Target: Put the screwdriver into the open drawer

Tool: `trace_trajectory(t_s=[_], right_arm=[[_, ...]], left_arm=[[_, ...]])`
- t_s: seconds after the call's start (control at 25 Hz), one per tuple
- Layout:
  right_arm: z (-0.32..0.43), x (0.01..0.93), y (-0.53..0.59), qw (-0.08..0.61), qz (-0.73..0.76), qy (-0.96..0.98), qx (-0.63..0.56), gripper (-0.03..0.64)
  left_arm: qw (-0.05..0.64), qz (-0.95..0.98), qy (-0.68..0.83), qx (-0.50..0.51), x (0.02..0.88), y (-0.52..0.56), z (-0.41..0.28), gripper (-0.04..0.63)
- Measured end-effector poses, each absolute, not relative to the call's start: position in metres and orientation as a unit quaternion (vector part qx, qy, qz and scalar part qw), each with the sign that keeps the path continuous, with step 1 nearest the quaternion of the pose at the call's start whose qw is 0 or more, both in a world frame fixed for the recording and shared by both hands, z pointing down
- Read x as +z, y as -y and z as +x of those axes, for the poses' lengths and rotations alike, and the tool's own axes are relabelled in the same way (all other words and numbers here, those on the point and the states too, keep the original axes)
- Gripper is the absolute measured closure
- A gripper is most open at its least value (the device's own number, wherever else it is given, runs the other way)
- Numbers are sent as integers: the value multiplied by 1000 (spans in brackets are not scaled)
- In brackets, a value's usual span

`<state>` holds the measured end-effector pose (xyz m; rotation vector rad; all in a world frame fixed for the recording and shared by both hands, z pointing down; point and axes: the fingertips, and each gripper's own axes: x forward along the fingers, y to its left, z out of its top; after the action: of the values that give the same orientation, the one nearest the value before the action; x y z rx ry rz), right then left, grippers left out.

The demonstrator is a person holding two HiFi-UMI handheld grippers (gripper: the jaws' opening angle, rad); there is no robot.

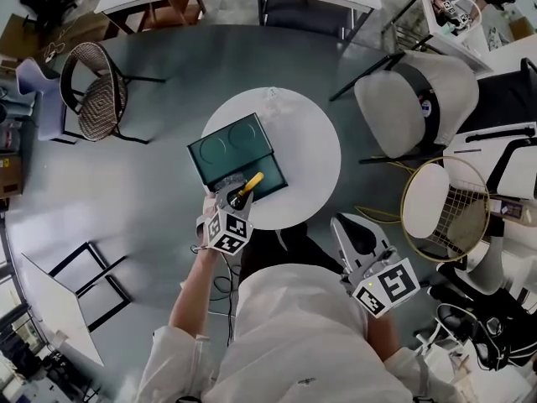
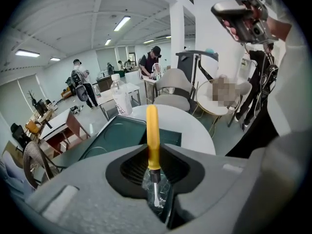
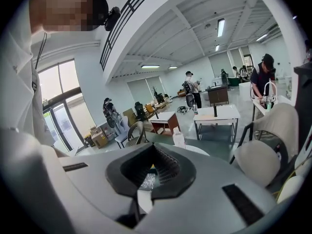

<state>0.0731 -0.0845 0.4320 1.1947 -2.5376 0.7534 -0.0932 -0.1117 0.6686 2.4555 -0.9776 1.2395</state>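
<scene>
A yellow-handled screwdriver (image 1: 248, 188) (image 2: 153, 135) is clamped in my left gripper (image 1: 236, 200) (image 2: 155, 179), which is shut on its metal shaft. The handle sticks out ahead of the jaws, over the front of the open drawer (image 1: 262, 177) (image 2: 168, 137) of a dark green box (image 1: 232, 143) (image 2: 114, 136). The box stands on a round white table (image 1: 317, 145). My right gripper (image 1: 347, 226) (image 3: 150, 173) is drawn back beside the person's body, off the table's near right edge. Its jaws are together with nothing between them.
A clear water bottle (image 1: 270, 96) (image 2: 120, 96) (image 3: 178, 138) stands at the table's far side. Around the table are a wicker chair (image 1: 96, 92) at the left, a white padded chair (image 1: 415, 99) at the right and a round wire chair (image 1: 445, 208). People stand at distant desks.
</scene>
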Motion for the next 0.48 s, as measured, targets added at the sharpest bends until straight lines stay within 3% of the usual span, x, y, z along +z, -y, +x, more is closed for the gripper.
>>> trace_trajectory(t_s=[0.48], right_arm=[[87, 448, 82, 148, 415, 858, 263, 609]], left_arm=[[145, 811, 304, 478, 737, 123, -96, 515]])
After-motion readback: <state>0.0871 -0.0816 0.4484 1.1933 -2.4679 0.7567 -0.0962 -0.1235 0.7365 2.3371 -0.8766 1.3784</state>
